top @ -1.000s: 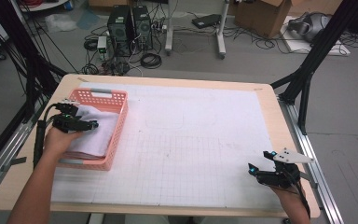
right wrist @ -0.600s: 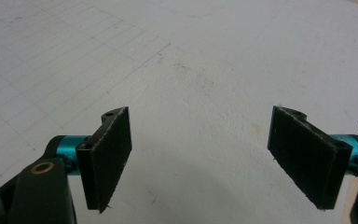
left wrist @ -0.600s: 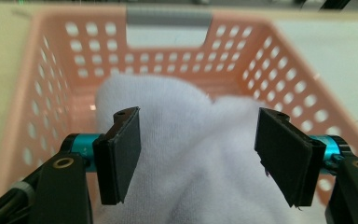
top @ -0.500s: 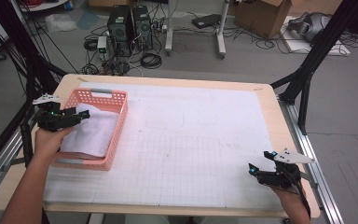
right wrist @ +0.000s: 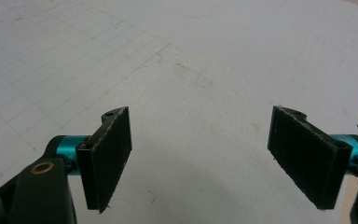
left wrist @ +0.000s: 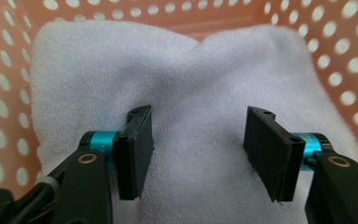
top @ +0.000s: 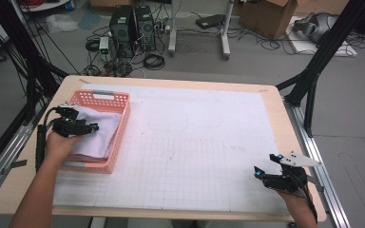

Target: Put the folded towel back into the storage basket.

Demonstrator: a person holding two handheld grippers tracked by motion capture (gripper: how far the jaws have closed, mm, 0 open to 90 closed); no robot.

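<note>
Overhead, high view: the pink basket [top: 102, 134] is set at the table's [top: 171, 85] left edge, and every place below is given relative to it.
Towel, high view: the folded white towel [top: 97, 133] is kept inside the basket, filling most of its floor, so it can be picked from above.
Left gripper, high view: the left gripper [top: 91, 128] is held over the basket's left half, just above the towel, which suggests a grasp is being lined up.
Right gripper, high view: the right gripper [top: 258, 172] is parked well apart from the basket, near the table's far right corner, judged to be kept out of the way.
Left gripper view: the fingers [left wrist: 133, 151] are spread apart, with the towel [left wrist: 191, 93] lying between and beyond them and the basket wall [left wrist: 345, 51] around it; nothing is clamped.
Right gripper view: the fingers [right wrist: 108, 154] are spread wide over the bare gridded mat [right wrist: 191, 70]; nothing is held.
</note>
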